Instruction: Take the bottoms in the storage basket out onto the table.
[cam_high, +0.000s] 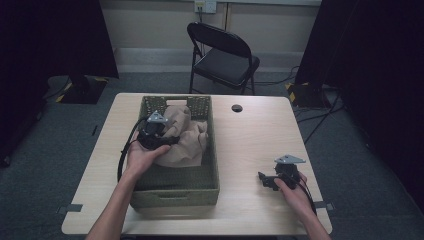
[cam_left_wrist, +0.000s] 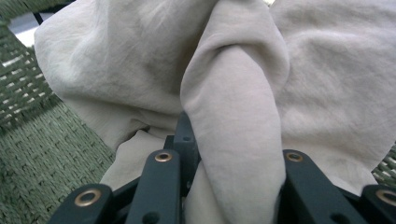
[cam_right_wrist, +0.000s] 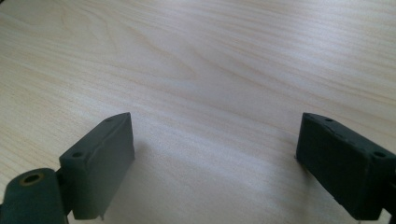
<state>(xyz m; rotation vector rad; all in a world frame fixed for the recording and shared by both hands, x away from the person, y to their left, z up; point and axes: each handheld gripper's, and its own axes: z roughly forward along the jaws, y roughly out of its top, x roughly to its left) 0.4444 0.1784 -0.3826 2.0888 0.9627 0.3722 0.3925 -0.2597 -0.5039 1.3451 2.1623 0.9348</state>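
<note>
Beige cloth (cam_high: 182, 140) lies crumpled in the far half of the green woven basket (cam_high: 175, 192) at the table's (cam_high: 250, 145) left — soft, light and limp, likely to sag and trail when lifted. The left gripper (cam_high: 167, 141) pinches a raised fold (cam_left_wrist: 233, 140) between its jaws; such a bunched ridge seems the best hold. The right gripper (cam_high: 266, 181) rests on the near right, jaws spread wide — holding nothing.

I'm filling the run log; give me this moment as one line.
left gripper: shut on beige cloth | cloth: in green basket | right gripper: open, over bare table | step: cloth grasped
</note>
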